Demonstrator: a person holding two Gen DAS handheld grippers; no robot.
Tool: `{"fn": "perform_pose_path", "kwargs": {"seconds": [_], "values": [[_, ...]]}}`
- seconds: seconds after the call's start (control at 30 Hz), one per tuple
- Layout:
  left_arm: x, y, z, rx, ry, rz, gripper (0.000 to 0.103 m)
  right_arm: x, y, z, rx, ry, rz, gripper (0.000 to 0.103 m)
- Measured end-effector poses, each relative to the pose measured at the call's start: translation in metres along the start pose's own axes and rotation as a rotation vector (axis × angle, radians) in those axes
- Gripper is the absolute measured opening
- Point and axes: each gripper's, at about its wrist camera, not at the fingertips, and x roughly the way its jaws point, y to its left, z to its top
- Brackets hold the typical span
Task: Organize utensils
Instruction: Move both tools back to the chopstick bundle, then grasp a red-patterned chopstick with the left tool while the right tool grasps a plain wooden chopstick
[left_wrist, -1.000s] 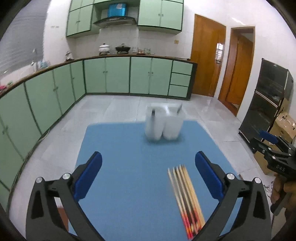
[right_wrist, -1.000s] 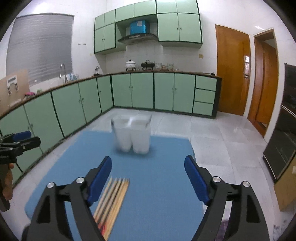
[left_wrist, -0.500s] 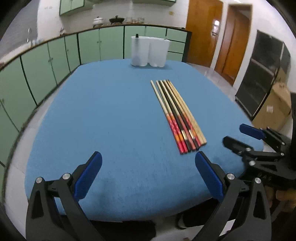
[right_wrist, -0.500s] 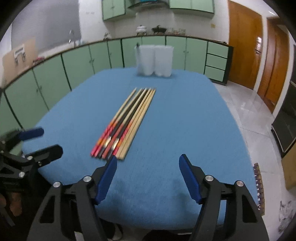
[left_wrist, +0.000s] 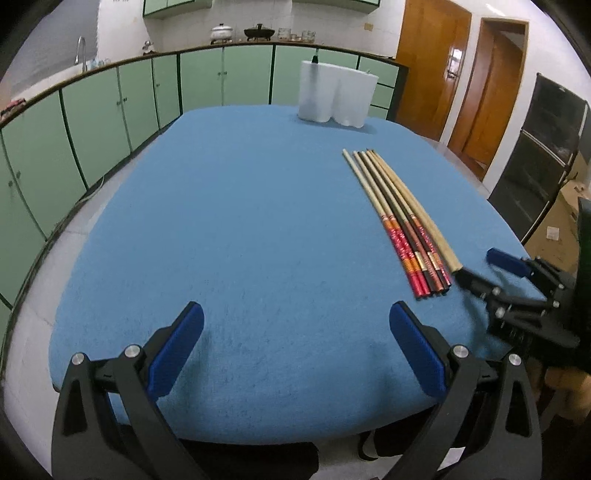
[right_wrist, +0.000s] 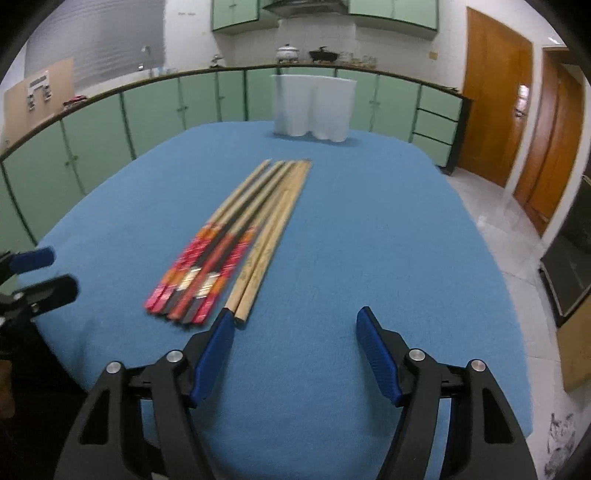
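Note:
Several chopsticks (left_wrist: 399, 218) lie side by side on the blue table, some with red and orange ends, some plain wood; they also show in the right wrist view (right_wrist: 236, 240). A white two-part utensil holder (left_wrist: 336, 96) stands at the table's far edge, with one dark utensil in its left part; it also shows in the right wrist view (right_wrist: 314, 107). My left gripper (left_wrist: 295, 350) is open and empty over the near left of the table. My right gripper (right_wrist: 295, 347) is open and empty, its left fingertip beside the near ends of the plain chopsticks.
The blue cloth-covered table (left_wrist: 240, 221) has rounded edges. Green kitchen cabinets (left_wrist: 110, 103) run behind and to the left. Wooden doors (left_wrist: 461, 74) and a dark cabinet (left_wrist: 546, 155) stand to the right. The right gripper appears at the left wrist view's right edge (left_wrist: 491, 269).
Both grippers have moved forward and lower over the table. The right gripper has come up to the near ends of the chopsticks. Both stay open.

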Motion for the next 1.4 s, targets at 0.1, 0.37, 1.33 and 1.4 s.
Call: {"fn": "perform_pose_path", "kwargs": {"seconds": [0.1,0.37,1.33,1.4], "values": [[0.005,-0.005,0.001,0.006,0.008,-0.010,0.098,0.000,-0.021,-0.002,0.059,0.005,-0.010,0.068],[0.030,-0.056,0.001,0.156,0.029,-0.008,0.098,-0.003,-0.040,-0.004,0.091,0.004,0.000,0.068],[0.039,-0.045,0.009,0.079,-0.088,-0.009,0.016,0.012,-0.024,0.008,0.027,-0.028,0.010,0.012],[0.039,-0.042,0.010,0.056,-0.093,0.000,0.012,0.012,-0.025,0.007,0.029,-0.028,0.005,0.011]]}}
